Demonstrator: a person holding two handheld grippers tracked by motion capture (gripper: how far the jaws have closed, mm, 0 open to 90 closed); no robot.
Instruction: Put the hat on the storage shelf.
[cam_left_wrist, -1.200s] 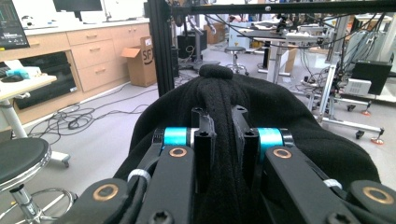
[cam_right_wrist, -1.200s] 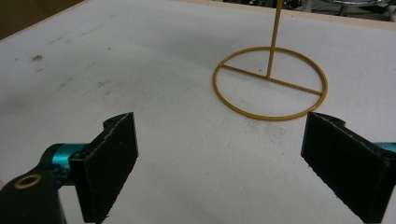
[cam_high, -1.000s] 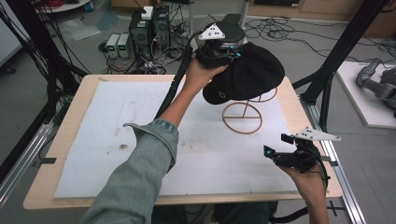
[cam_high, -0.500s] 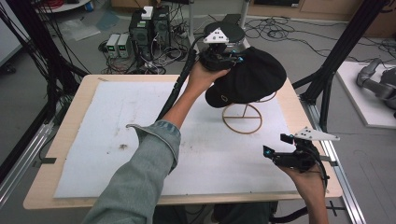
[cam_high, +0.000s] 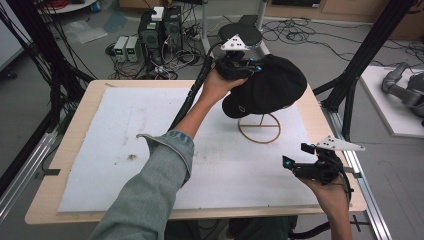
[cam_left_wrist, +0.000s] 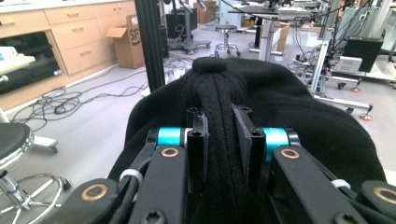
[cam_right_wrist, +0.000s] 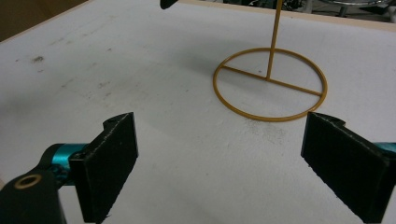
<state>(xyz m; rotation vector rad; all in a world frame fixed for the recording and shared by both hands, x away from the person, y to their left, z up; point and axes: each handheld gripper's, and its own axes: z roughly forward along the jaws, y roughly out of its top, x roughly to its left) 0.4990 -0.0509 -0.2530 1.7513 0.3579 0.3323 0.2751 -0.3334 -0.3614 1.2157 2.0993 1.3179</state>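
Black cap (cam_high: 270, 87) perched on top of the thin gold wire stand (cam_high: 259, 128), toward the far right part of the white mat (cam_high: 100, 150) covering the wooden table (cam_high: 45, 200); brim pointing down and toward the near-left, crown bulging to the right. Left gripper (cam_high: 239, 69) up at the cap's far-left side, held in a hand on an arm in a denim sleeve (cam_high: 150, 200) reaching diagonally across the mat. From the left gripper view, a thick ridge of the cap's black fabric (cam_left_wrist: 219, 140) pinched up between the two jaws, pads pressing on it from both sides, jaws just eased slightly wider yet gripping the fold. Cap's top button (cam_left_wrist: 209, 64) visible just beyond the fold. Right gripper (cam_high: 300, 159) low over the near-right corner of the mat, well apart from the cap, jaws spread wide with nothing between them. From the right gripper view, bare mat between the pads (cam_right_wrist: 112, 158), and beyond them the stand's round base ring (cam_right_wrist: 270, 85) with its upright rod rising from the crossbar.
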